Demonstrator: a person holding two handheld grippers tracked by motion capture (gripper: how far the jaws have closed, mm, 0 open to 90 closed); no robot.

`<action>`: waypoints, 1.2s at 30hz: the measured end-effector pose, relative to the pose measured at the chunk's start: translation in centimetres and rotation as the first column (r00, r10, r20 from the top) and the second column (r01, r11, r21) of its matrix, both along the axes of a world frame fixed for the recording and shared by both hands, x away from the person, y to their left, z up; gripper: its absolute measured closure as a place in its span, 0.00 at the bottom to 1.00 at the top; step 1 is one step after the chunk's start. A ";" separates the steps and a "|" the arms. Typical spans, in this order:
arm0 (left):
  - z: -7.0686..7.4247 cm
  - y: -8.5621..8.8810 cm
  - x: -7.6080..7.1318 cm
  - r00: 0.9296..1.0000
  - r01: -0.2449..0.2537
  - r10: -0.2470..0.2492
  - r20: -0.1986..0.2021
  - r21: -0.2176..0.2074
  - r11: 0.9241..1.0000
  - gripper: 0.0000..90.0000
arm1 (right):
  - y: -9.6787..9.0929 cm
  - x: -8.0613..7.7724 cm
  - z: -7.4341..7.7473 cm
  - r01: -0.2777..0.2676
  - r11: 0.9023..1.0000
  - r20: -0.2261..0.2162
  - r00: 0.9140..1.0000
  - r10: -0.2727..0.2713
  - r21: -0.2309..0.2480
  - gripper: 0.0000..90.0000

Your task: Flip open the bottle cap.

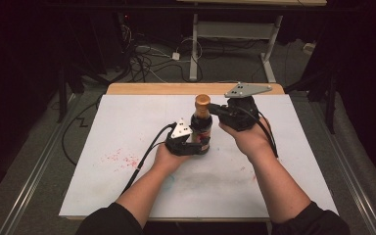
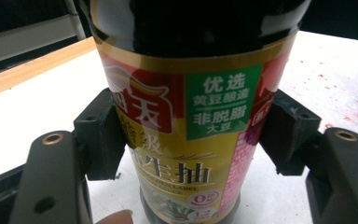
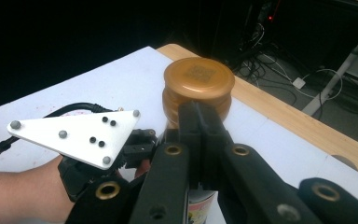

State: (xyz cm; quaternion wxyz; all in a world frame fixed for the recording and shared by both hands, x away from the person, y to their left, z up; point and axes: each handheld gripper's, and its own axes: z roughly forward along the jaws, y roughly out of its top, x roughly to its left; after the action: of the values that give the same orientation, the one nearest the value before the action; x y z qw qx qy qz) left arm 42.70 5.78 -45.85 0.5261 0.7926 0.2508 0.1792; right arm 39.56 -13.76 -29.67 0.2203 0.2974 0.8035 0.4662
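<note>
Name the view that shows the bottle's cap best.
The right gripper view: the brown cap sits close, top and side visible. The high view shows it small and distant; the left gripper view shows the bottle's label instead.

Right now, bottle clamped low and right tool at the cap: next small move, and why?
Probably open the right tool a little and set it around the brown cap. Its jaws are shut together just under the cap, gripping nothing. The left tool already pinches the sauce bottle at its label, so the bottle looks steadied for twisting.
</note>
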 end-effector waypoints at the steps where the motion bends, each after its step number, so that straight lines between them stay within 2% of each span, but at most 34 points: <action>1: 0.0 0.0 0.0 1.000 0.000 0.000 0.001 0.003 1.000 0.34 | 0.0 0.0 0.0 0.000 1.000 -0.001 1.000 0.000 0.001 1.00; 11: 0.0 0.0 0.0 1.000 0.002 -0.002 0.008 0.007 1.000 0.35 | 0.0 0.0 0.2 0.004 1.000 -0.006 1.000 -0.004 -0.013 1.00; 12: 0.0 0.1 0.2 1.000 0.015 -0.015 -0.002 -0.004 1.000 0.35 | 0.1 0.1 0.3 0.010 1.000 -0.010 1.000 -0.011 -0.014 1.00; 13: 0.0 0.1 0.2 1.000 0.015 -0.015 -0.002 -0.004 1.000 0.35 | 0.1 0.1 0.5 0.025 0.999 0.038 0.999 -0.026 0.024 1.00; 14: 0.1 -0.1 -0.1 0.999 0.038 -0.039 0.032 0.033 0.999 0.35 | -0.1 -0.1 1.4 0.030 0.995 0.069 0.997 -0.036 0.094 1.00; 15: 0.1 -0.1 -0.1 0.999 0.038 -0.039 0.032 0.033 0.999 0.34 | -0.1 -0.1 2.5 0.015 0.993 0.078 0.997 -0.024 0.113 1.00; 16: 0.2 -0.3 -0.2 0.998 0.037 -0.039 0.040 0.051 0.998 0.34 | 0.2 -0.3 3.0 0.020 0.997 0.102 0.994 -0.028 0.079 1.00; 17: 0.3 -0.2 -0.1 0.999 0.031 -0.031 0.015 0.043 0.999 0.34 | 0.1 -0.3 3.2 0.031 0.997 0.110 0.993 -0.039 0.071 1.00; 18: 0.3 -0.2 -0.1 0.999 0.031 -0.031 0.015 0.043 0.999 0.34 | -0.2 -0.2 3.1 0.026 0.997 0.094 0.995 -0.033 0.077 1.00; 20: 0.0 0.2 0.2 1.000 0.027 -0.027 -0.003 0.006 1.000 0.34 | -0.4 -0.3 2.9 0.031 0.997 0.095 0.995 -0.038 0.074 1.00; 21: 0.0 0.0 0.1 1.000 0.028 -0.028 0.013 0.009 1.000 0.33 | -0.8 -0.5 2.3 0.031 0.997 0.086 0.996 -0.037 0.069 1.00; 26: -0.1 0.1 0.1 1.000 0.029 -0.029 0.010 0.007 1.000 0.33 | -1.2 -0.4 0.8 0.020 0.998 0.052 0.998 -0.023 0.057 1.00; 36: -0.2 0.1 0.1 1.000 0.028 -0.028 0.014 -0.003 1.000 0.33 | -1.1 -1.0 0.1 -0.007 1.000 0.033 0.999 0.006 0.030 1.00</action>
State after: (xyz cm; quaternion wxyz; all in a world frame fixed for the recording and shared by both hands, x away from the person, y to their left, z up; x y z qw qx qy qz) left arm 42.78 5.91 -46.04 0.5314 0.7939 0.2365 0.1769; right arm 38.59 -14.87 -29.60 0.2274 0.2903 0.7936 0.4840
